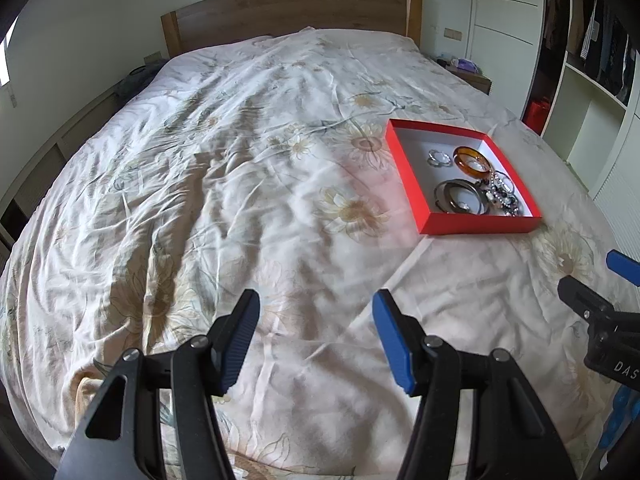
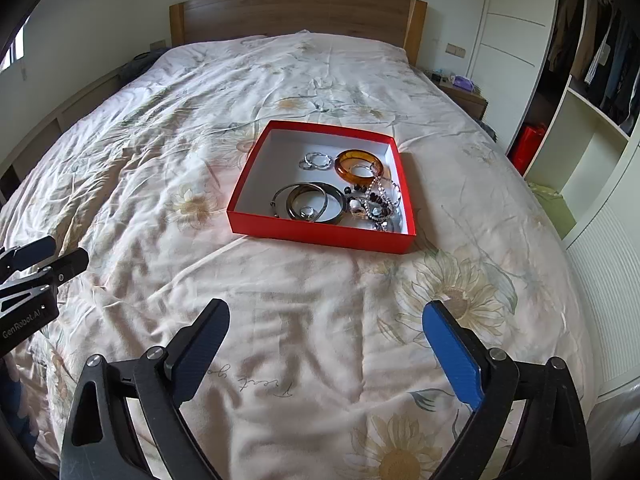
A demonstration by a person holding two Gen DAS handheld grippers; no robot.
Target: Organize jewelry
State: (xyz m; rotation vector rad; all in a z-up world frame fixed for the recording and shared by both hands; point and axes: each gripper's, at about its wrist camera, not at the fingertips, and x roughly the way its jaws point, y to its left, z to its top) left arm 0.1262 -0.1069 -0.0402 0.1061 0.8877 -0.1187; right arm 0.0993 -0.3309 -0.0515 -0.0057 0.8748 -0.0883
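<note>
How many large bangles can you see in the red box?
3: an amber bangle at the far right, and a thick dark bangle overlapping a thin metal bangle at the near side. The bead tangle may hide more.

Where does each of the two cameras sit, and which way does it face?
Left wrist: on the left gripper, angled down over the bed toward the headboard; red box to the right; own open fingers plus the right gripper's tip at the right edge.
Right wrist: on the right gripper, same heading; box near centre; own open fingers, left gripper at the left edge.
Shared: bed, headboard, box, amber bangle, wardrobe.
</note>
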